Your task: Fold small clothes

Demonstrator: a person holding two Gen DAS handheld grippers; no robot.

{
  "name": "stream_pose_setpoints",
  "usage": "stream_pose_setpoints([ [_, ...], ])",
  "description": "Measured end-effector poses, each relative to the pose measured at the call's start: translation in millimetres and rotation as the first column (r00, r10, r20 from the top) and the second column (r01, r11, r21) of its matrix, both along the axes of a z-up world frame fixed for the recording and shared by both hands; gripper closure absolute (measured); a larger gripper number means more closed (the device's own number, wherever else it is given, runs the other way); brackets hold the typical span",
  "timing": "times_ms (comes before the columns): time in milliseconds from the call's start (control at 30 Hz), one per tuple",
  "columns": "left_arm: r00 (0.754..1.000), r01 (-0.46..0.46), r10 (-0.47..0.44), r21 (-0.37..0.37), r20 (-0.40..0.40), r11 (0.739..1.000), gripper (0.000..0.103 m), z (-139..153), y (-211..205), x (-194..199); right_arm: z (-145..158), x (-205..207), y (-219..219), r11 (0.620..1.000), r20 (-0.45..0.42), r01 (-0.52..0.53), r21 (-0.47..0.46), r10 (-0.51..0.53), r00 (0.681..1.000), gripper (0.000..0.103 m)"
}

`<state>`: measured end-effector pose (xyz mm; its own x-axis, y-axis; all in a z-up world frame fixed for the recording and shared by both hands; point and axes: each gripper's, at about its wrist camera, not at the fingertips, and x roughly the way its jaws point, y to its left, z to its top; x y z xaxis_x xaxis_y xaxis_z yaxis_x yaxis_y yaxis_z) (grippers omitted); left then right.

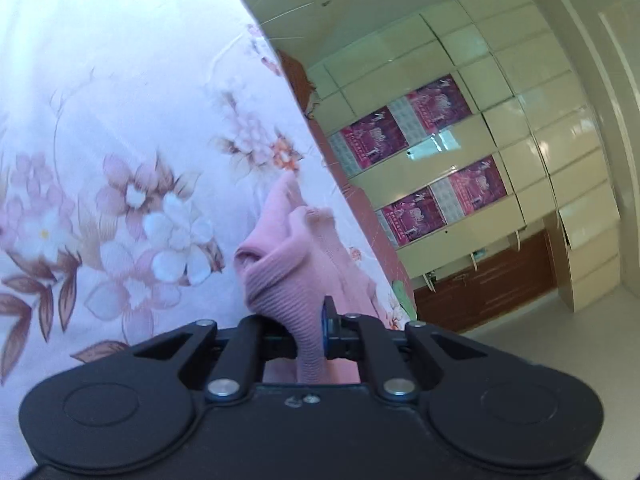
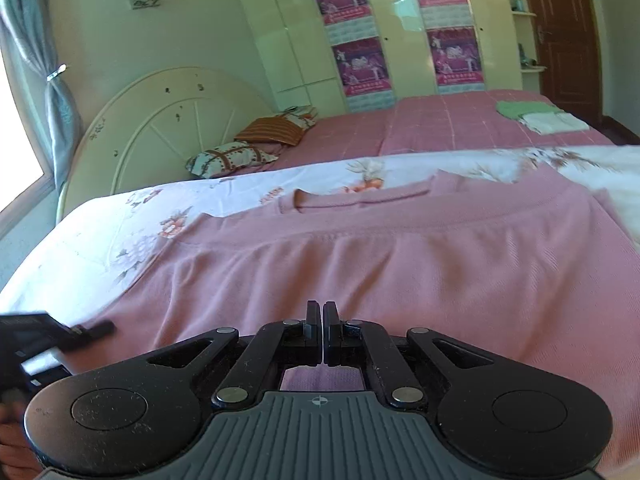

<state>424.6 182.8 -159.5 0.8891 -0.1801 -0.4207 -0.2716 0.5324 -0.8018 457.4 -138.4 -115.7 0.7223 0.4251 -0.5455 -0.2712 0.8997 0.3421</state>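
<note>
Floral bedsheet [image 2: 100, 220] as work surface, spread over the bed. Pink knit garment [image 2: 400, 248] laid flat on it, long axis running left-right across the right wrist view, folded edge on the far side. Left gripper [image 1: 316, 320] clenched on a bunched ribbed edge of the garment, cloth pulled up between the pads; view rolled, so wrist strongly tilted. Same gripper visible at lower left of right view, at the garment's left end. Right gripper [image 2: 322, 332] pressed closed, pads together, no cloth visibly between them; low over the near edge, angled down. Judgement: right hand needs a hold on the near edge before the fold.
</note>
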Motion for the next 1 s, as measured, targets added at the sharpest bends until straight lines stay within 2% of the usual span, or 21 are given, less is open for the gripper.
stream_pose_setpoints([
  [67, 0.998, 0.032, -0.03, 0.039, -0.05, 0.999, 0.094, -7.8, 1.6, 8.4, -9.2, 6.0, 8.9, 0.998, -0.014, -0.022, -0.051, 0.021, 1.0, 0.102],
  [100, 0.996, 0.045, -0.042, 0.035, -0.08, 0.998, 0.093, -14.4, 3.5, 12.4, -22.6, 15.1, 13.6, 0.996, -0.083, -0.022, -0.09, 0.014, 0.996, 0.102],
  [133, 0.99, 0.046, -0.045, 0.002, -0.13, 0.999, 0.087, -23.0, 7.5, 14.6, -29.0, 16.4, 13.0, 0.997, -0.073, -0.017, -0.079, 0.011, 0.997, 0.103],
  [167, 0.989, 0.043, -0.046, -0.025, -0.141, 0.999, 0.083, -28.0, 10.2, 15.2, -29.4, 17.0, 13.5, 0.996, -0.069, -0.018, -0.082, 0.013, 0.998, 0.103],
  [233, 0.994, 0.046, -0.05, -0.044, -0.1, 0.998, 0.076, -32.4, 12.4, 13.5, -27.6, 17.7, 15.3, 0.995, -0.079, -0.02, -0.101, 0.012, 0.997, 0.103],
  [300, 0.995, 0.028, -0.032, -0.04, -0.09, 0.999, 0.076, -34.3, 10.1, 15.2, -27.0, 16.4, 16.6, 0.993, -0.089, -0.021, -0.114, 0.011, 0.996, 0.103],
  [333, 0.996, 0.02, -0.024, -0.04, -0.087, 0.999, 0.081, -35.1, 9.3, 17.0, -26.4, 16.5, 16.6, 0.993, -0.093, -0.024, -0.117, 0.013, 0.996, 0.103],
  [367, 0.995, 0.02, -0.023, -0.038, -0.093, 0.999, 0.094, -36.1, 9.4, 18.9, -26.2, 17.2, 16.1, 0.993, -0.097, -0.026, -0.116, 0.015, 0.995, 0.103],
  [400, 0.995, 0.026, -0.029, -0.042, -0.096, 0.999, 0.094, -37.5, 10.3, 20.8, -26.9, 18.2, 14.3, 0.994, -0.102, -0.026, -0.107, 0.015, 0.995, 0.103],
  [567, 0.996, 0.069, -0.067, 0.028, -0.061, 0.997, 0.096, -8.6, 6.0, 20.0, -29.0, 23.9, 4.6, 1.0, -0.134, -0.003, -0.019, 0.0, 0.991, 0.103],
  [667, 0.992, 0.125, -0.128, 0.134, 0.02, 0.983, 0.096, 34.9, -18.5, 24.0, -30.9, 24.1, 2.8, 1.0, -0.117, -0.021, -0.009, 0.02, 0.993, 0.103],
  [733, 0.976, 0.196, -0.212, 0.235, 0.043, 0.952, 0.096, 66.8, -53.6, 34.3, -32.7, 25.9, -1.8, 0.999, -0.112, -0.04, 0.016, 0.041, 0.993, 0.103],
  [800, 0.952, 0.278, -0.306, 0.339, 0.03, 0.899, 0.096, 91.3, -97.1, 47.0, -31.7, 29.0, -13.0, 0.996, -0.119, -0.045, 0.074, 0.054, 0.991, 0.103],
  [867, 0.911, 0.374, -0.413, 0.442, -0.008, 0.815, 0.096, 105.3, -153.9, 60.3, -19.4, 21.8, -46.5, 0.984, -0.055, 0.066, 0.164, -0.057, 0.997, 0.103],
  [900, 0.89, 0.412, -0.454, 0.488, -0.035, 0.77, 0.096, 107.2, -179.2, 65.3, -13.4, 17.6, -72.2, 0.964, -0.038, 0.123, 0.236, -0.117, 0.992, 0.103],
  [933, 0.866, 0.453, -0.495, 0.539, -0.076, 0.71, 0.096, 104.6, -211.5, 71.4, -9.4, 15.1, -97.0, 0.942, -0.046, 0.163, 0.293, -0.156, 0.987, 0.103],
  [1000, 0.825, 0.521, -0.548, 0.567, -0.142, 0.638, 0.095, 89.6, -262.8, 80.9, -3.5, 10.3, -142.7, 0.916, -0.078, 0.215, 0.339, -0.201, 0.977, 0.103],
])
